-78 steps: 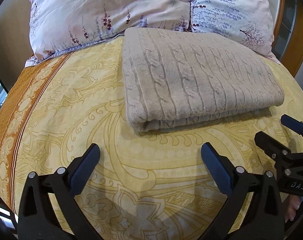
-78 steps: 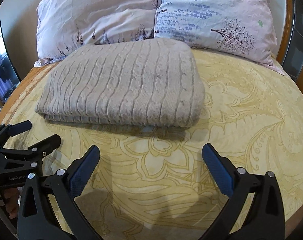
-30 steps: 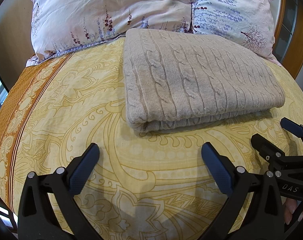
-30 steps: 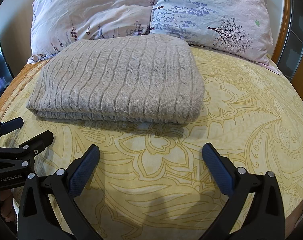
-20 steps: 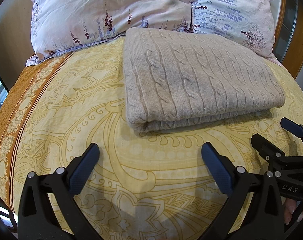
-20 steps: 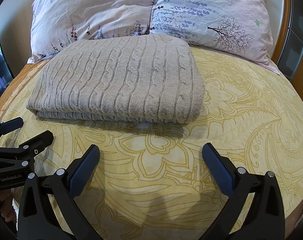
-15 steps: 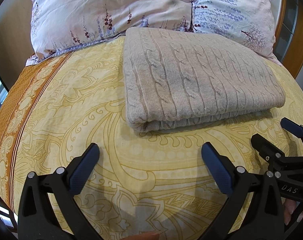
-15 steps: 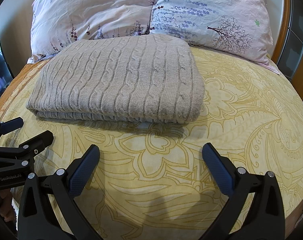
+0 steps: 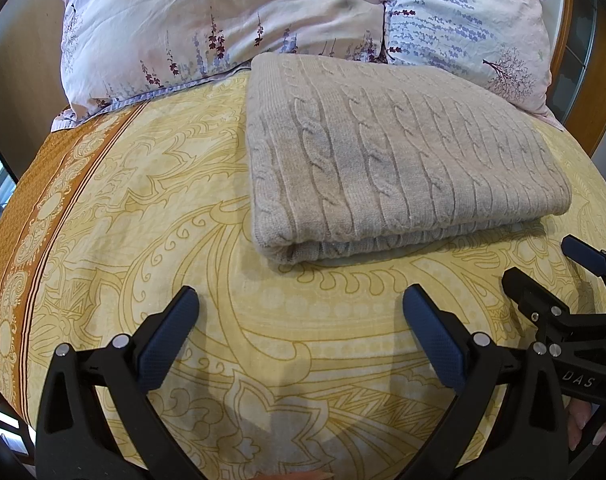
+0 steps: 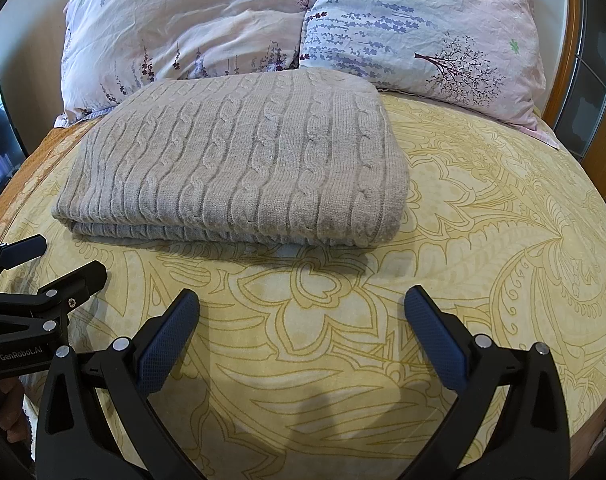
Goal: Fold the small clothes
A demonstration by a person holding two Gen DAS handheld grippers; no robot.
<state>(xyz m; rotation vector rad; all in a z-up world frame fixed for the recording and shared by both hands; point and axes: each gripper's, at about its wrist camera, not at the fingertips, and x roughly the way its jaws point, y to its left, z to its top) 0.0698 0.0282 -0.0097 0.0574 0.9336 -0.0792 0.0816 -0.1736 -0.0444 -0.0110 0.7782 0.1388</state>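
Left wrist view: the left gripper [image 9: 299, 312] hangs over the yellow bedspread [image 9: 151, 208] with fingers spread wide, holding nothing. The folded grey cable-knit sweater [image 9: 395, 156] lies near the bed's head edge — its far side against the floral pillows [image 9: 231, 24].

Right wrist view: the right gripper [image 10: 301, 312] is likewise spread and empty. The sweater [image 10: 243, 160] lies flat ahead, apart from both grippers.

Black fingers [image 9: 171, 332], blue textured pads, silver screws.
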